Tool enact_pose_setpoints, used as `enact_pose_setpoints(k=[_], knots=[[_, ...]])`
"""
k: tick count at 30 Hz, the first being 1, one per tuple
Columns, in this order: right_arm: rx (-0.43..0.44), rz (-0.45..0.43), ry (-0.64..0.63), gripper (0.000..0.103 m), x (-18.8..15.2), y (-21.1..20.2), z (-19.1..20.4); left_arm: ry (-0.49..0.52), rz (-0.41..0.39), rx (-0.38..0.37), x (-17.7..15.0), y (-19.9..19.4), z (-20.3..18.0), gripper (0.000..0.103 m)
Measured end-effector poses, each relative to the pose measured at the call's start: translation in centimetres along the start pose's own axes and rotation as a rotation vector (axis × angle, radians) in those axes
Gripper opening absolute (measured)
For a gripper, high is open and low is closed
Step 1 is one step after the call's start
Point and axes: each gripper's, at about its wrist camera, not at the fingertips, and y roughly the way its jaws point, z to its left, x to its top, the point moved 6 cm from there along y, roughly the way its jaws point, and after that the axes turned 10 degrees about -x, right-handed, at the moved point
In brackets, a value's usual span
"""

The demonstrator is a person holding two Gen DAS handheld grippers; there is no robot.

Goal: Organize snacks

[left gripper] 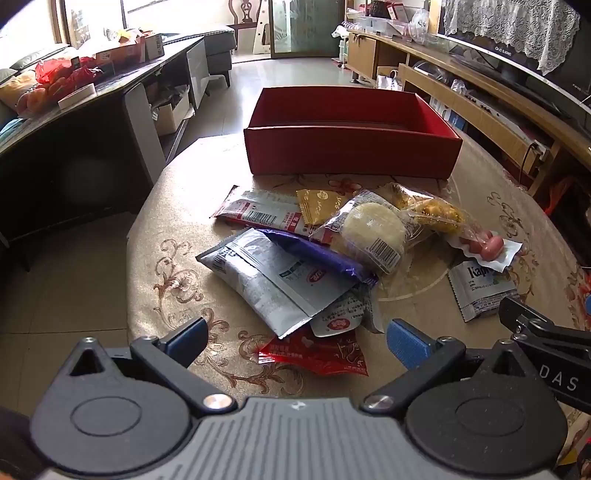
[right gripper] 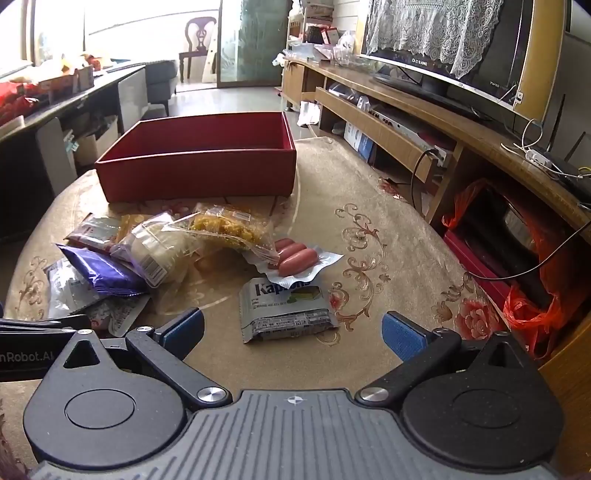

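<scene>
On the round table (left gripper: 177, 206), snack packets (left gripper: 280, 273) lie heaped before the empty red box (left gripper: 351, 151); left gripper (left gripper: 295, 338) and right gripper (right gripper: 291, 330) hover spread, holding nothing. Overlapping slippery wrappers could drag neighbours off the edge

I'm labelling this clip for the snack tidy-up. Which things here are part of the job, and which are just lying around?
Part of the job:
red box
sausage pack
Kaptons packet
purple packet
round cake in clear wrap
red sachet

Just lying about:
television
lace cover
wooden chair
orange plastic bag
</scene>
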Motion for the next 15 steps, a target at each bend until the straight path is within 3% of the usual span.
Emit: enact_pose_setpoints(k=[15], knots=[[0.000, 0.015, -0.008, 0.103, -0.18, 0.24, 0.19, 0.003, 0.007, 0.002, -0.20, 0.22, 0.07, 0.100]])
